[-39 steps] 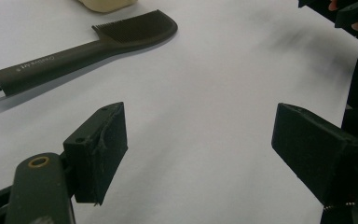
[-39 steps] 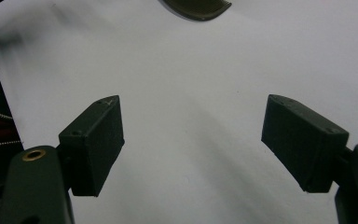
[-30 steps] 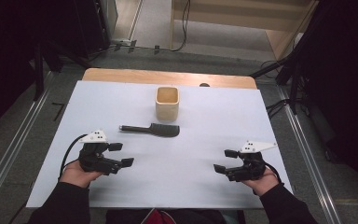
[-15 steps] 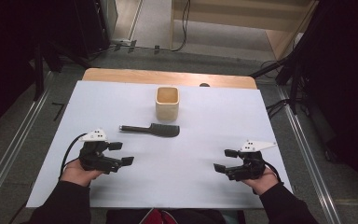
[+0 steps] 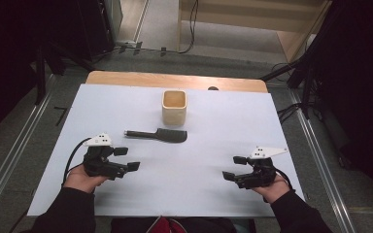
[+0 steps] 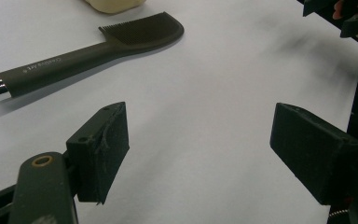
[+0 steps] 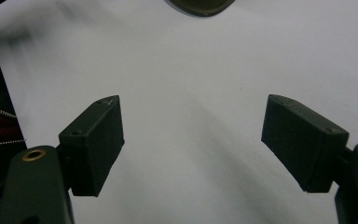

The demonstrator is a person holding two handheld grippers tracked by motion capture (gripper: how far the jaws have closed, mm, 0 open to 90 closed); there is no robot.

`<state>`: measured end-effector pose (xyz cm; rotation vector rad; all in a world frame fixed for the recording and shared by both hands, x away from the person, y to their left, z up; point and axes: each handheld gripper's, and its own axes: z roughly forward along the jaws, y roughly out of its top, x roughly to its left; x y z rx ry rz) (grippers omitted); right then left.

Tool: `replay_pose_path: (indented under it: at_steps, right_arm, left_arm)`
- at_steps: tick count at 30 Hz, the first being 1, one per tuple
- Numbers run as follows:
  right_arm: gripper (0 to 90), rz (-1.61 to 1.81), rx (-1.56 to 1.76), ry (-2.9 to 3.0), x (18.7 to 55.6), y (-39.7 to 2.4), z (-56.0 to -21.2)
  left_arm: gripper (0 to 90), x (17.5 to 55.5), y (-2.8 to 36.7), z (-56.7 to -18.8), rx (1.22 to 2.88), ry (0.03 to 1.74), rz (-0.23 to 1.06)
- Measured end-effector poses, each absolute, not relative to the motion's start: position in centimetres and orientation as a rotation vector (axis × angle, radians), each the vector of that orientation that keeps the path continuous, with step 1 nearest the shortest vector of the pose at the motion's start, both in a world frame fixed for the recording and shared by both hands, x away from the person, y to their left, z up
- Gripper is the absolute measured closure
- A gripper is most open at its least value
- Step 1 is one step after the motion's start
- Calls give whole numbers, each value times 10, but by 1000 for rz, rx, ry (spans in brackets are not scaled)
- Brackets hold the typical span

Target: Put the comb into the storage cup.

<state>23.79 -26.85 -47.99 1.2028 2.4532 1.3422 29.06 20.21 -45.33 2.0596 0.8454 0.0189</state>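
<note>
Comb (image 5: pixel 158 135): black, lying flat on the desk (image 5: pixel 213 160) just in front of the cup, handle end toward the left gripper's side.
Left gripper (image 5: pixel 126 158): jaws spread wide, nothing between them, held low over the desk, near the comb's handle end but apart from it.
Right gripper (image 5: pixel 234 168): jaws wide apart and empty, well apart from the comb, on its brush-end side.
Cup (image 5: pixel 174 107): cream, upright, just behind the comb.
</note>
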Motion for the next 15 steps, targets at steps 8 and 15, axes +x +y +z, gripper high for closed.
replay_pose_path:
  at_steps: [8, 15]
  right_arm:
    - [189, 1348, 1210, 2449, 239, -269, -480]
    - [189, 1343, 1199, 2461, 240, -265, -479]
  left_arm:
    - [200, 290, 203, -454, 2070, 840, 16]
    - [200, 292, 203, -453, 2067, 854, 24]
